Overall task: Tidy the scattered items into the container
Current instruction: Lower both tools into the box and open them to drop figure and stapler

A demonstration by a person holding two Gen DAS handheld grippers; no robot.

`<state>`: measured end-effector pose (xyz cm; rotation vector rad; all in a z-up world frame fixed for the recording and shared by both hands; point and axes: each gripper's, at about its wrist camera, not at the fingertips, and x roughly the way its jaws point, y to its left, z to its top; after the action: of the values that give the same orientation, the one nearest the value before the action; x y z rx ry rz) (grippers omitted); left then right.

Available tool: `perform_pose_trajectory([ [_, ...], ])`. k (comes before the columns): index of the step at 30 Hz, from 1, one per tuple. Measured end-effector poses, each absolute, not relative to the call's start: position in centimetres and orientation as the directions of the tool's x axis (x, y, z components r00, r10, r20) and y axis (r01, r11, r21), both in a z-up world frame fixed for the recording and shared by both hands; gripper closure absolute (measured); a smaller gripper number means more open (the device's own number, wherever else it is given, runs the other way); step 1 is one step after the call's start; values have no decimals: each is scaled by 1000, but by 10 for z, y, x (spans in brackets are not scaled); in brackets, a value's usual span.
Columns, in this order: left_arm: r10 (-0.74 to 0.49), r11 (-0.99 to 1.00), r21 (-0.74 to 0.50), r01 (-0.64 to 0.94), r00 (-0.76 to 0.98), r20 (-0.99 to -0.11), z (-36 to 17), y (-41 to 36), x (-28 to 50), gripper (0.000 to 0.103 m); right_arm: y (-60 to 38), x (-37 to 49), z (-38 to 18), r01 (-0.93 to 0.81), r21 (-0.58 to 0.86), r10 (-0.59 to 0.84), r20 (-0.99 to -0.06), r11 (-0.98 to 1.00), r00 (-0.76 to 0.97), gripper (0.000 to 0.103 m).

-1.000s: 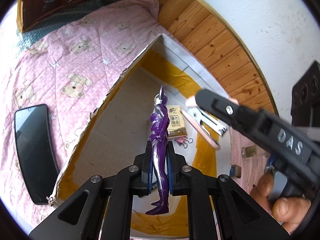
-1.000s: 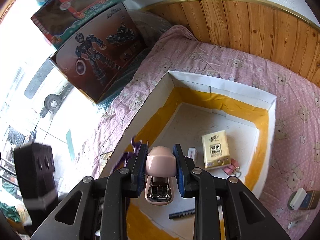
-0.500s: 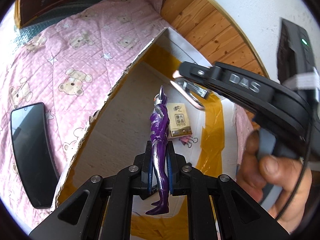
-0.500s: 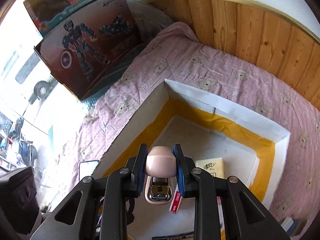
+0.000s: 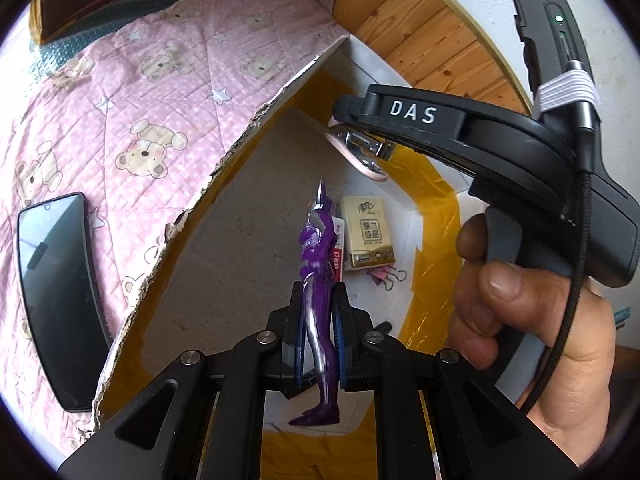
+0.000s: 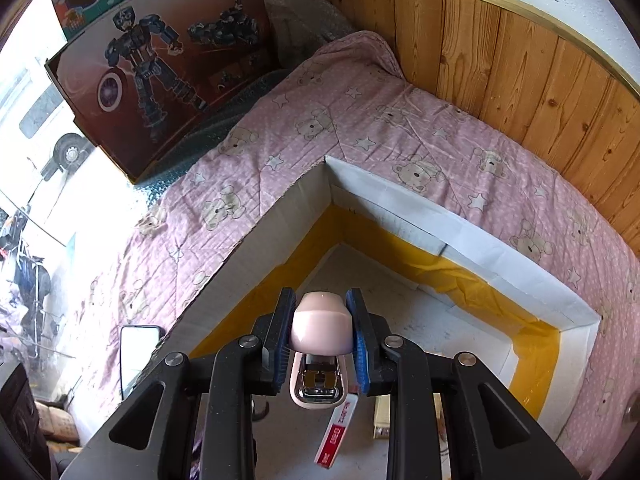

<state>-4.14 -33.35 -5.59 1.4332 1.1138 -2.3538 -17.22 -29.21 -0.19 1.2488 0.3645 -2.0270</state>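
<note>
Lying over the bed is a pink blanket (image 5: 132, 120) with teddy bears on it, the biggest thing in view. On it sits the cardboard box (image 6: 460, 236), white on the walls with yellow tape low down inside. In the right wrist view a big toy box (image 6: 160, 64) with a robot picture leans at 11 o'clock, past the blanket. A black phone (image 5: 56, 296) lies flat on the blanket at 9 o'clock in the left wrist view, just beside the torn box wall.

A hand (image 5: 532, 328) at 4 o'clock in that view holds the right gripper (image 6: 320, 344). Its fingers (image 6: 280, 336) are clenched on a pink stapler (image 6: 320, 324), which hangs in the air over the inside of the box. The left gripper (image 5: 318, 336) also hangs over the box, and its fingers (image 5: 298, 344) squeeze a purple toy figure (image 5: 318, 280) standing straight up between them.

Down on the box floor a yellow tissue pack (image 5: 368, 232) lies at 12 o'clock from the figure. A red and white eraser (image 6: 338, 428) lies just beside it. A pink binder clip (image 5: 386, 278) pokes out, touching the near end of the pack.
</note>
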Motion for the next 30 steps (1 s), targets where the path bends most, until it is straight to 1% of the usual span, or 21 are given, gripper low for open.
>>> perform_pose_trajectory([
  [5, 217, -688, -503, 522, -514, -830, -58, -339, -41, 91, -296, -175, -8, 696, 117, -421, -861, -709, -285, 76],
  [7, 210, -676, -500, 541, -509, -835, -59, -342, -40, 84, -296, -177, -9, 690, 125, -426, -859, -713, -285, 75],
  [9, 198, -671, -497, 550, -514, -835, -57, -344, -40, 82, -293, -180, -10, 678, 145, -438, -854, -720, -282, 73],
  [10, 194, -669, -497, 552, -516, -834, -55, -345, -39, 80, -292, -181, -9, 674, 155, -443, -852, -722, -279, 70],
  [12, 190, -666, -498, 555, -520, -833, -53, -344, -39, 79, -290, -181, -8, 670, 162, -448, -849, -724, -278, 68],
  [18, 188, -651, -509, 564, -529, -827, -47, -344, -42, 79, -281, -179, -5, 667, 177, -454, -850, -723, -266, 67],
  [24, 163, -642, -505, 577, -541, -825, -37, -336, -43, 78, -268, -172, -3, 669, 194, -459, -854, -718, -244, 67],
  [30, 117, -638, -486, 597, -548, -828, -26, -328, -39, 78, -255, -165, 11, 680, 220, -484, -846, -700, -224, 67],
])
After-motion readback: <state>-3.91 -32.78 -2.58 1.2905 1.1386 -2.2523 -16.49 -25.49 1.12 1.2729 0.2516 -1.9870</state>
